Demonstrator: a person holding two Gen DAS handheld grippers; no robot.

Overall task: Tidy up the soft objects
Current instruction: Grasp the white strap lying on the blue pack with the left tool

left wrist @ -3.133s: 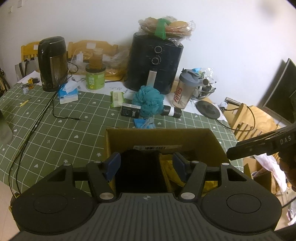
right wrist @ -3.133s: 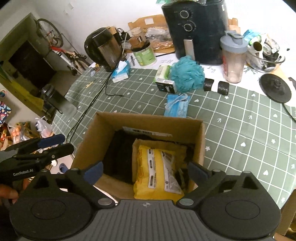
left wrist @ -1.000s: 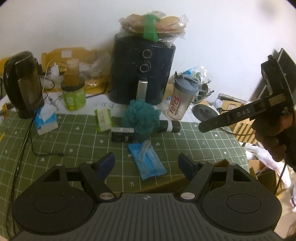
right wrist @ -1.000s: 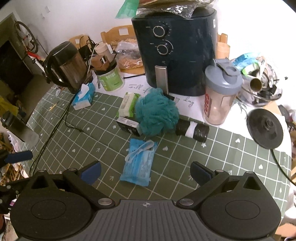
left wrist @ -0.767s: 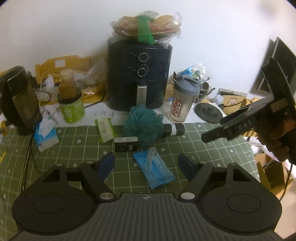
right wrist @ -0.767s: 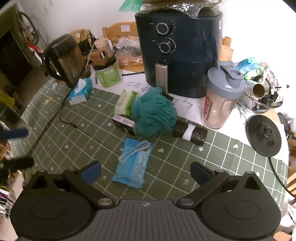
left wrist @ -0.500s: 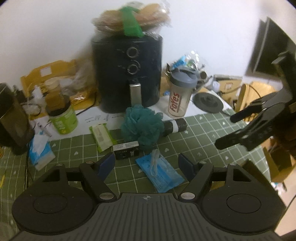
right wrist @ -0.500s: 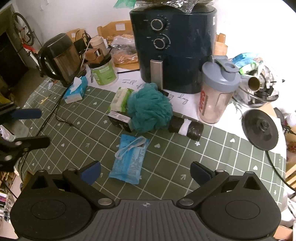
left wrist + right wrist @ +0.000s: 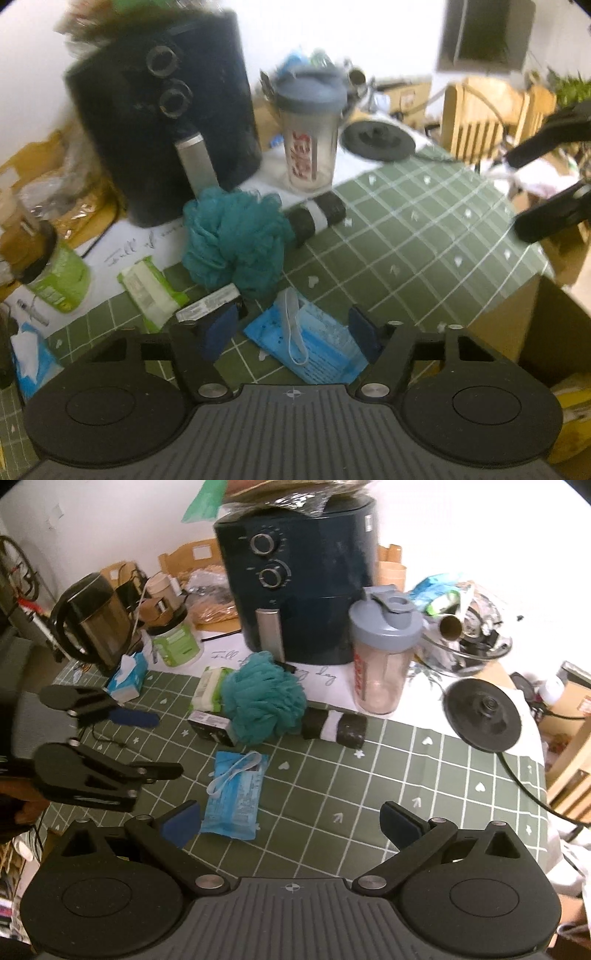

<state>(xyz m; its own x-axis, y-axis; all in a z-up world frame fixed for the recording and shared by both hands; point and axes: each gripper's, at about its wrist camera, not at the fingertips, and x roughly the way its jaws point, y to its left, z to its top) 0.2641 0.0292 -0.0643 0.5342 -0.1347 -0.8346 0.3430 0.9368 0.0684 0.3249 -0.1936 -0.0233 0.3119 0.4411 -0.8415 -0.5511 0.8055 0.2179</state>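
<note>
A blue soft pack with a white loop lies on the green checked tablecloth. My left gripper is open and empty, its fingers either side of the pack just above it. A teal mesh bath sponge sits behind the pack, with a green wipes pack to its left. My right gripper is open and empty, over the cloth right of the pack. A cardboard box stands at the table's right edge.
A dark air fryer, a shaker bottle, a black roll, a small black box, a kettle, a green jar and a tissue pack crowd the back. A black disc with cable lies right.
Both grippers have left the box and moved forward over the table. My left gripper has come down close over the blue pack. My right gripper has edged nearer too.
</note>
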